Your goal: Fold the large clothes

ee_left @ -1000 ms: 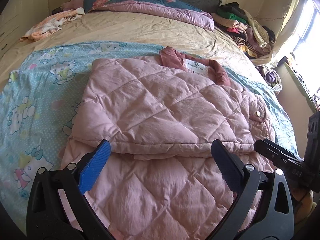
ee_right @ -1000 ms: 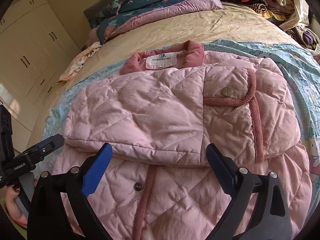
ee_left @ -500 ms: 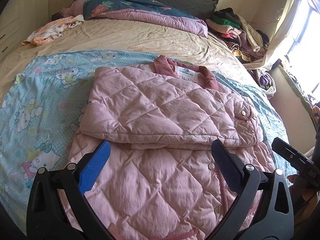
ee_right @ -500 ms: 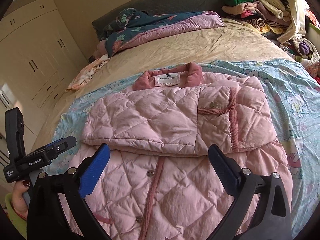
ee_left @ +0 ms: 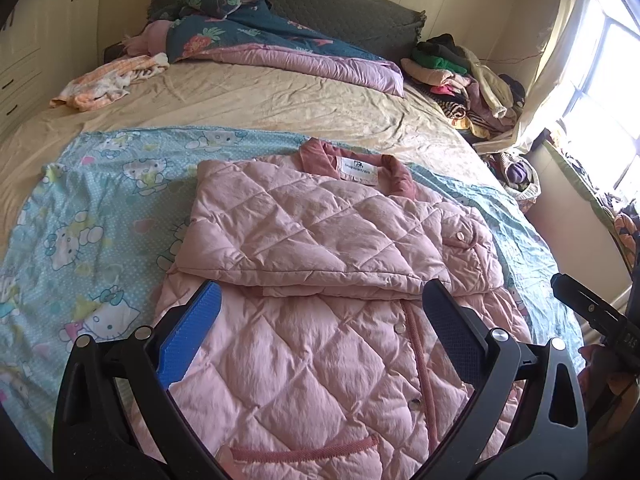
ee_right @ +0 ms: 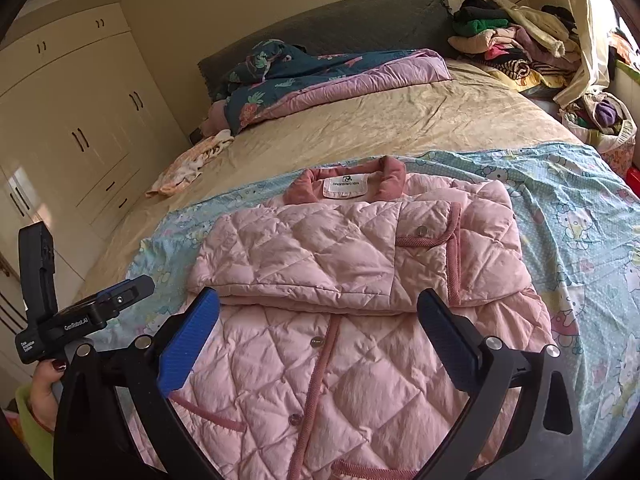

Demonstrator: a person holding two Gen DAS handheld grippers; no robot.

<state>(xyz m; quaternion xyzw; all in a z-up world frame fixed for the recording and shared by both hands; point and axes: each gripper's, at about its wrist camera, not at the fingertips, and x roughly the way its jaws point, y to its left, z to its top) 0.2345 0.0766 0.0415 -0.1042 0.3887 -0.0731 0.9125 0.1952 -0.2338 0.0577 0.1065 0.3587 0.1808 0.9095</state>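
Observation:
A pink quilted jacket (ee_left: 320, 240) lies flat on a light blue cartoon sheet (ee_left: 92, 216) on the bed, collar and white label at the far end. Both sleeves are folded across its chest, making a band over the buttoned front. It also shows in the right wrist view (ee_right: 352, 264). My left gripper (ee_left: 320, 336) is open and empty, held above the jacket's lower half. My right gripper (ee_right: 316, 336) is open and empty, also above the lower half. The left gripper shows at the left of the right wrist view (ee_right: 92, 312).
The blue sheet (ee_right: 580, 216) covers the near part of a beige bed (ee_left: 256, 100). A dark floral quilt (ee_left: 256, 40) lies by the headboard. A pile of clothes (ee_left: 460, 76) sits at the far right. An orange-and-white cloth (ee_left: 112, 80) lies far left. Wardrobes (ee_right: 80, 120) stand left.
Both grippers have pulled back and up from the jacket, so more of its lower half and the bed shows. Both stay open and empty. The jacket has not moved.

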